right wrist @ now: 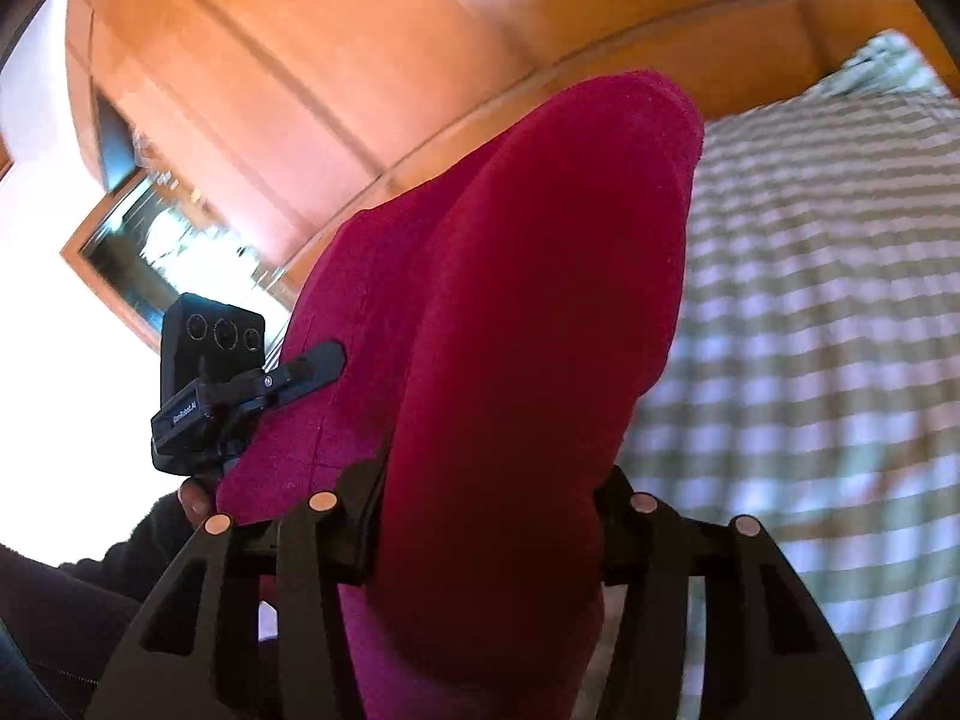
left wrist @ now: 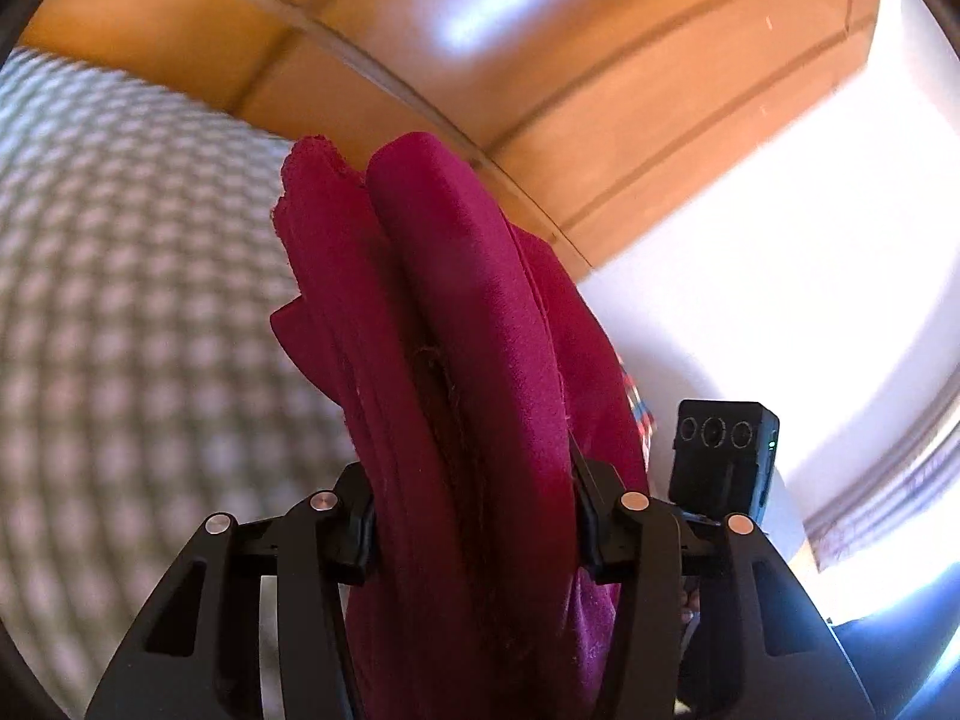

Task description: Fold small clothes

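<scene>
A magenta cloth garment [left wrist: 456, 360] is bunched in thick folds between the jaws of my left gripper [left wrist: 474, 516], which is shut on it and holds it up off the bed. The same garment [right wrist: 528, 330] fills the right wrist view, and my right gripper [right wrist: 486, 534] is shut on it too. The fingertips of both grippers are hidden by the fabric. The right gripper [left wrist: 723, 450] shows just right of the cloth in the left wrist view. The left gripper [right wrist: 210, 384] shows at the left of the right wrist view, its finger [right wrist: 312, 366] against the cloth.
A checked white and grey-green bedspread [left wrist: 120, 300] lies below on the left, and it also shows in the right wrist view [right wrist: 810, 330]. Orange wooden panelling [left wrist: 540, 60] stands behind. A glass-fronted wooden frame [right wrist: 162, 246] hangs on a bright white wall [left wrist: 780, 240].
</scene>
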`<state>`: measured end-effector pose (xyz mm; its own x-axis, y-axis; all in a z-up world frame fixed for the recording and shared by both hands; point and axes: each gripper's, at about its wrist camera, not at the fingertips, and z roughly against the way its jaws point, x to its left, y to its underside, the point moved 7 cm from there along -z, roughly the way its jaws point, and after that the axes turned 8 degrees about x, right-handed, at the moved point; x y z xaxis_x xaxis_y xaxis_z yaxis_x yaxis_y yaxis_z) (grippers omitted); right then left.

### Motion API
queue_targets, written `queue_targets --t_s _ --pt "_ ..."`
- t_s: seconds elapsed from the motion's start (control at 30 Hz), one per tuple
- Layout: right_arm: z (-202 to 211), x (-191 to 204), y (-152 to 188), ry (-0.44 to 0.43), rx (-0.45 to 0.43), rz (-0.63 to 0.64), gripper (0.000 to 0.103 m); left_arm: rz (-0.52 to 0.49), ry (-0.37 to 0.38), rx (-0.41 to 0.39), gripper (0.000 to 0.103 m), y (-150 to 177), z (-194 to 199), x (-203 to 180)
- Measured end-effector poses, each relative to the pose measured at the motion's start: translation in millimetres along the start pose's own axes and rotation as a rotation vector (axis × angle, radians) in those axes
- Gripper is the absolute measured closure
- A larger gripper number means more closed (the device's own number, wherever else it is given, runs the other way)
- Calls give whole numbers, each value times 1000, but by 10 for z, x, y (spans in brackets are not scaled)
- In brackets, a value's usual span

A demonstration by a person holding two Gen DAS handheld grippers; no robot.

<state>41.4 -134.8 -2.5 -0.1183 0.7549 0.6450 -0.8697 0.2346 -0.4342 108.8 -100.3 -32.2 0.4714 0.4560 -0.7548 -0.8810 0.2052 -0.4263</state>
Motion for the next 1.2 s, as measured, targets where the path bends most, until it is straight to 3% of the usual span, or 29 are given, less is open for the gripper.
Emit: queue_targets --t_s 0.27,0.37,0.47,0.5,0.53,0.57,0.67,0.73,0.83,0.9,1.0,1.03,1.2 --pt "559 -920 -381 155 -127 -117 53 -100 1 102 56 -794 -1247 -317" --pt "547 -1280 -394 211 -125 -165 53 -101 -73 151 56 -973 -1698 -207" --pt "435 -1691 -318 304 -78 -211 51 -76 -208 231 55 -1034 -2147 66" --pt "363 -1820 -268 315 -72 -239 49 -74 -268 259 45 -1029 -2281 185" --pt "348 -1885 -229 316 -82 -257 43 -71 -302 273 25 -1040 -2361 267" --pt "367 -1922 -191 315 -106 -270 36 -65 -323 263 21 -1052 -2378 321" --pt "419 -1943 -191 342 -117 -274 26 -102 -351 246 20 -1053 -2324 313" --pt "528 -1903 -246 392 -120 -251 26 -154 -411 207 20 -1049 -2078 234" --pt "753 -1696 -267 481 -160 -178 26 -251 -478 85 21 -962 -1595 -122" --pt "878 -1493 -223 524 -182 -123 29 -284 -444 30 28 -896 -1369 -322" --pt "935 -1218 -175 560 -184 -49 44 -330 -389 7 35 -706 -1192 -542" --pt "910 -1203 -171 562 -182 -36 50 -335 -377 13 44 -651 -1182 -582" --pt "640 -1100 25 599 -117 3 60 -304 -453 155 61 -400 -1591 -375"
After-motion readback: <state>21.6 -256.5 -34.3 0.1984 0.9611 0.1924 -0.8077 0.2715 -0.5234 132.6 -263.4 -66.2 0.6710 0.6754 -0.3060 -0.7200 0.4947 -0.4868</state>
